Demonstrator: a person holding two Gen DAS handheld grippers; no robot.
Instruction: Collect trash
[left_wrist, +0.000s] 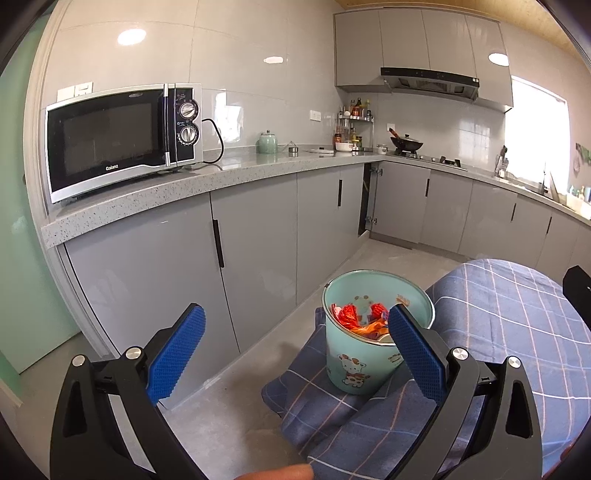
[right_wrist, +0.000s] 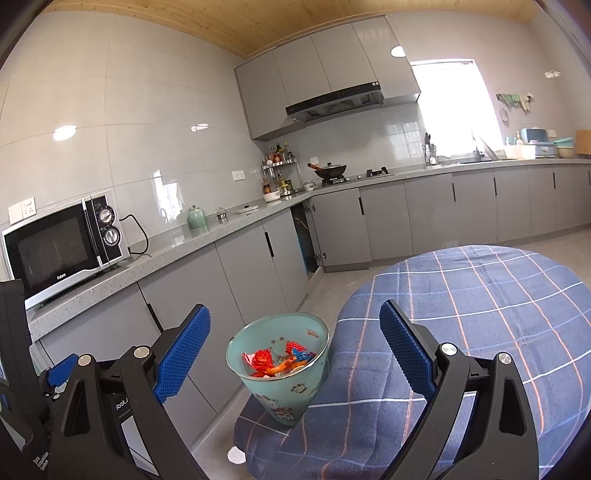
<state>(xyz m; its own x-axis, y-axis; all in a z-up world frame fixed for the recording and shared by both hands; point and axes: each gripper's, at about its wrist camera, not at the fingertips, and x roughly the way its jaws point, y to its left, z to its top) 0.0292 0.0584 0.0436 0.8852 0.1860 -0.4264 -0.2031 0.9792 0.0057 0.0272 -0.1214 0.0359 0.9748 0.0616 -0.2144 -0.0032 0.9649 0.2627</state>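
Left gripper: the left gripper (left_wrist: 293, 326) fills the bottom of its own view, its blue-padded fingers (left_wrist: 177, 354) spread wide and holding nothing; the far finger tip crosses in front of the bin's rim at about 4 o'clock of the bin.
Right gripper: the right gripper (right_wrist: 295, 321) is likewise spread wide and empty, with the bin showing in the gap between its fingers.
Fingertip: a bare fingertip (left_wrist: 280, 472) of the person shows at 6 o'clock along the bottom edge of the left wrist view.
Bin: a small mint-green bin (left_wrist: 354, 354) with cartoon animal prints stands upright on the edge of the cloth, just beyond both grippers.
Trash: crumpled red and orange wrappers (left_wrist: 347, 315) lie inside the bin, with a blue scrap among them in the right wrist view.
Cloth: a blue checked tablecloth (right_wrist: 480, 295) covers a round table, spreading from the bin toward 3 o'clock and hanging over the table edge below the bin.
Floor: grey floor (left_wrist: 236, 391) runs between table and cabinets; a small white scrap (right_wrist: 236, 455) lies on it near the cloth's hem.
Cabinets: grey base cabinets (left_wrist: 255, 236) line the wall at 9 to 12 o'clock; one door in the corner stands ajar.
Microwave: a black and silver microwave (left_wrist: 122, 140) sits on the speckled counter at 10 o'clock.
Far counter: a green jar (left_wrist: 267, 142), a spice rack (left_wrist: 354, 125) and a wok (left_wrist: 406, 142) on the hob sit at 12 to 1 o'clock, under a range hood.
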